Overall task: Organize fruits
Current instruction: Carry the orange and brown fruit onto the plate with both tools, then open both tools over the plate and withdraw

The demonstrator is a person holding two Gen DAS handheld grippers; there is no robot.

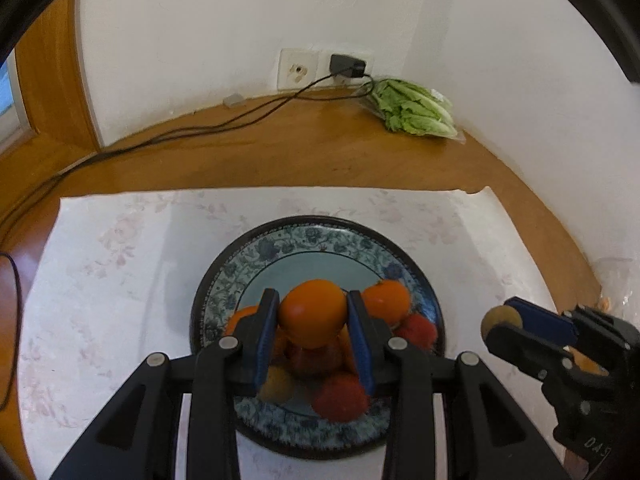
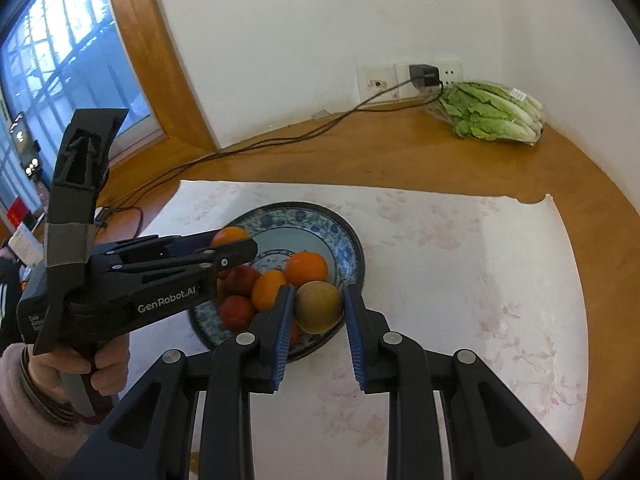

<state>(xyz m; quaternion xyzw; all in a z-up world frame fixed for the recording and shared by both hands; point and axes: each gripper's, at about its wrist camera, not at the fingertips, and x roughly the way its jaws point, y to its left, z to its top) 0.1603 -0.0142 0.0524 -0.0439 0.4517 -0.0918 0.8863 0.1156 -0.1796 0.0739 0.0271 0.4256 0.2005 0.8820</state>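
A blue-patterned plate (image 1: 320,236) (image 2: 320,216) on a white floral cloth holds several oranges and red fruits. My left gripper (image 1: 313,310) is shut on an orange (image 1: 312,312) and holds it above the pile on the plate; it also shows in the right wrist view (image 2: 236,248). My right gripper (image 2: 318,308) is shut on a brownish-yellow round fruit (image 2: 319,306) over the plate's near right rim; it shows at the right of the left wrist view (image 1: 504,322) with the fruit (image 1: 500,318).
A bag of lettuce (image 1: 412,108) (image 2: 492,114) lies in the back corner by a wall socket with a plugged charger (image 1: 347,66). Its cable (image 1: 200,128) runs left across the wooden table. A window (image 2: 60,80) is at the left.
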